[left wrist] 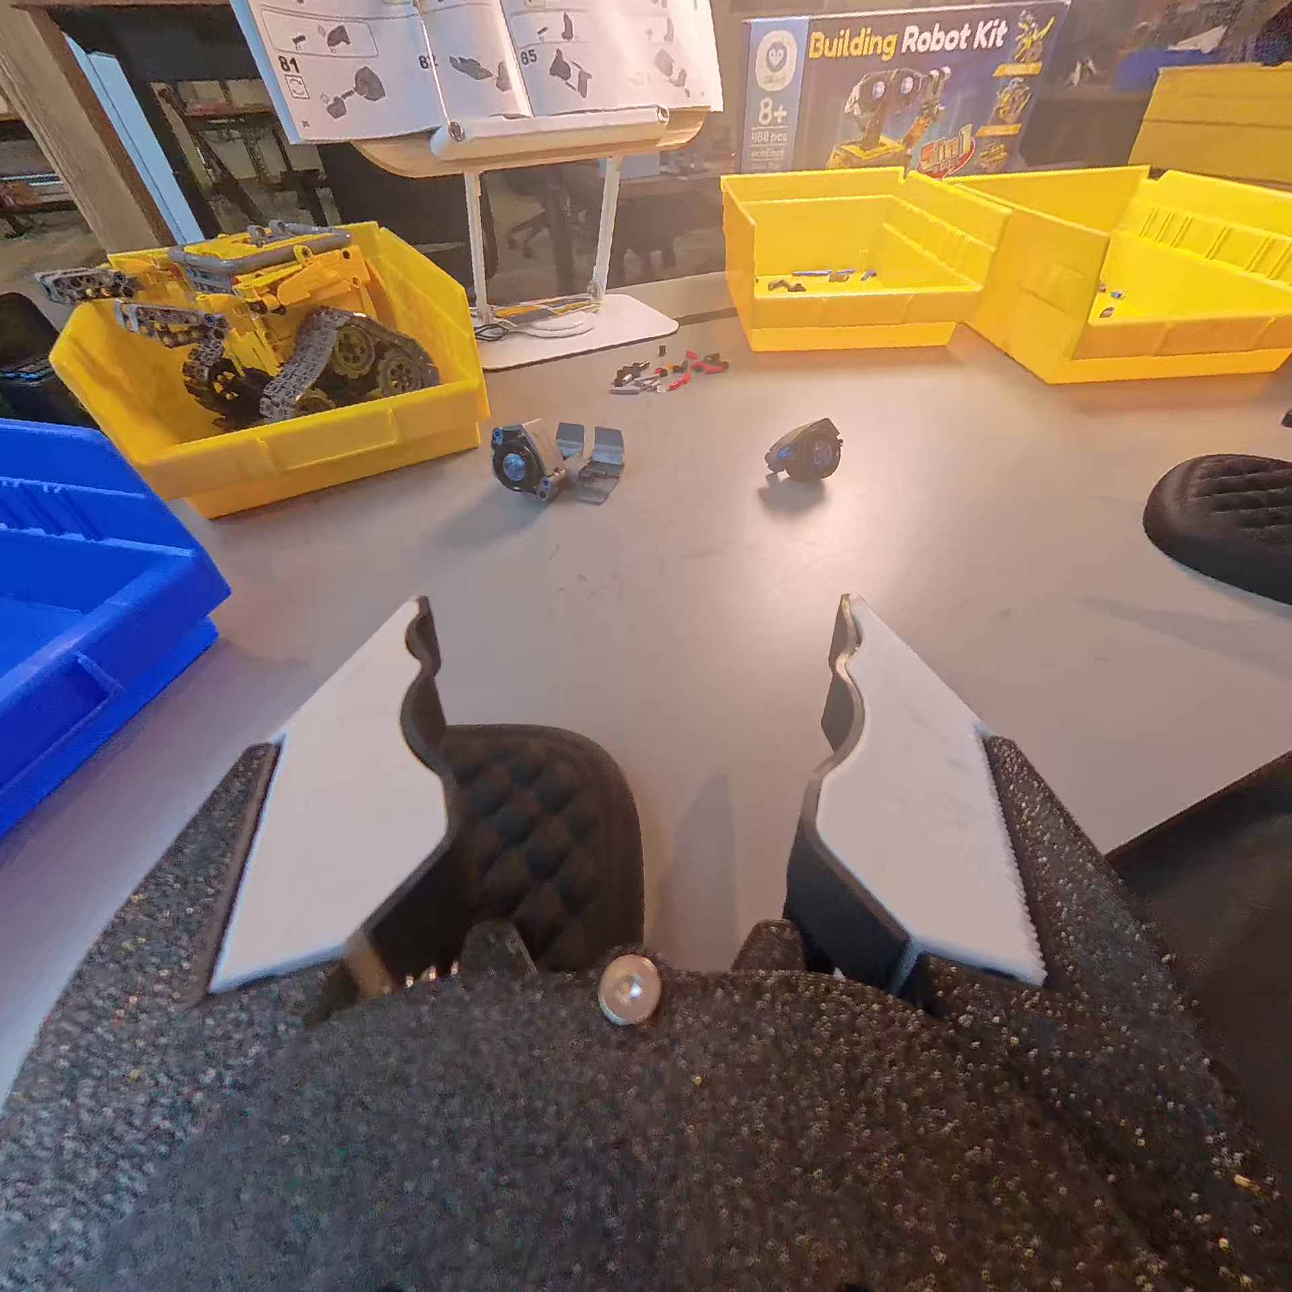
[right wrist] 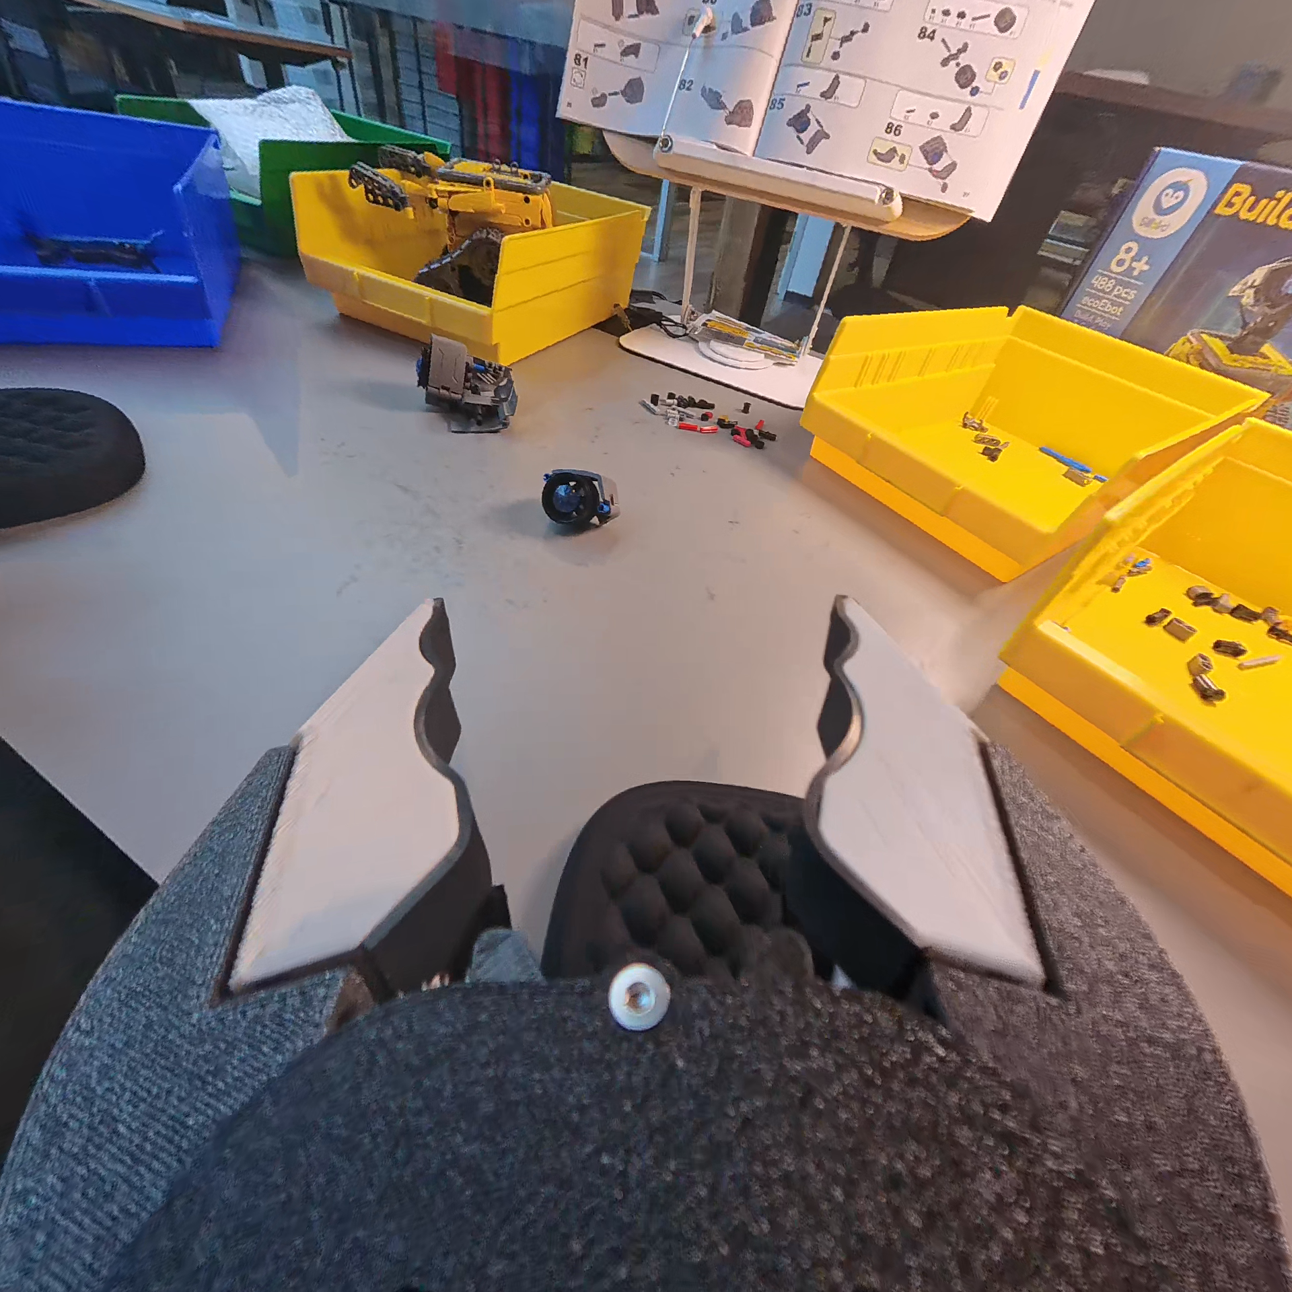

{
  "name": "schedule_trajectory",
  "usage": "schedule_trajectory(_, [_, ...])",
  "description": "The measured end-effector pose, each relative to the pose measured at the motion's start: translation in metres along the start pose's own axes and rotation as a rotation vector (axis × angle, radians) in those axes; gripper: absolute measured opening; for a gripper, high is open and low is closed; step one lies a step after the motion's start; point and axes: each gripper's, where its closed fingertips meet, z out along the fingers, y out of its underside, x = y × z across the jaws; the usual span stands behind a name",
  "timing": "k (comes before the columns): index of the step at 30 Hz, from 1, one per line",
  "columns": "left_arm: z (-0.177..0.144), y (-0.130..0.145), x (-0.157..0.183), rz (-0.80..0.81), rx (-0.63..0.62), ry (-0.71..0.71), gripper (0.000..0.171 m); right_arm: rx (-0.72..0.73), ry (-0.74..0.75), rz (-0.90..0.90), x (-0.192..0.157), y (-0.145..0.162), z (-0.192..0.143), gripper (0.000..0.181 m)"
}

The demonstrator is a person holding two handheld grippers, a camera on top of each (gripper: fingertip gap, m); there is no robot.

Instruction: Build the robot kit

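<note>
Fingers point(left wrist: 349, 783) of both grippers spread empty over grey table point(left wrist: 664, 559).

Left wrist view: blue bin point(left wrist: 91, 615) cut off by left edge; black quilted pad point(left wrist: 1230, 524) cut off by right edge; a second quilted pad point(left wrist: 552, 832) partly hidden behind the left fingers point(left wrist: 349, 790).

Right wrist view: kit box point(right wrist: 1188, 252) cut off at right edge. Scattered small parts point(right wrist: 713, 419) on the surface too small to identify. Instruction booklet point(right wrist: 804, 84) cropped by top edge.
</note>
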Motion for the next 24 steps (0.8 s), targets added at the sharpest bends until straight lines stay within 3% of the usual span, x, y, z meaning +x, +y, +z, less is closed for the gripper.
schedule_trajectory(6, [0.006, 0.001, 0.001, -0.015, -0.006, -0.004, 0.100, -0.025, 0.021, 0.017, 0.010, 0.009, 0.000, 0.094])
schedule_trajectory(9, [0.012, 0.000, 0.005, -0.005, -0.003, 0.001, 0.092, 0.025, -0.023, -0.030, -0.002, -0.001, -0.004, 0.066])
schedule_trajectory(10, [0.015, 0.000, 0.008, 0.005, -0.009, 0.015, 0.084, 0.032, -0.060, -0.044, -0.011, -0.004, -0.004, 0.054])
schedule_trajectory(13, [0.026, -0.007, 0.020, 0.043, 0.002, 0.044, 0.068, 0.067, -0.187, -0.052, -0.051, -0.016, -0.001, 0.044])
schedule_trajectory(16, [0.042, -0.012, 0.036, 0.090, -0.008, 0.077, 0.036, 0.154, -0.370, -0.031, -0.104, -0.040, -0.003, 0.019])
schedule_trajectory(18, [0.056, -0.015, 0.043, 0.125, -0.028, 0.078, 0.006, 0.224, -0.509, 0.008, -0.138, -0.064, -0.010, 0.006])
schedule_trajectory(21, [0.084, -0.017, 0.040, 0.208, -0.066, 0.023, 0.000, 0.313, -0.671, 0.043, -0.175, -0.105, -0.023, 0.000])
schedule_trajectory(24, [0.108, -0.020, 0.036, 0.307, -0.102, -0.036, 0.000, 0.312, -0.795, 0.028, -0.209, -0.125, -0.026, 0.000])
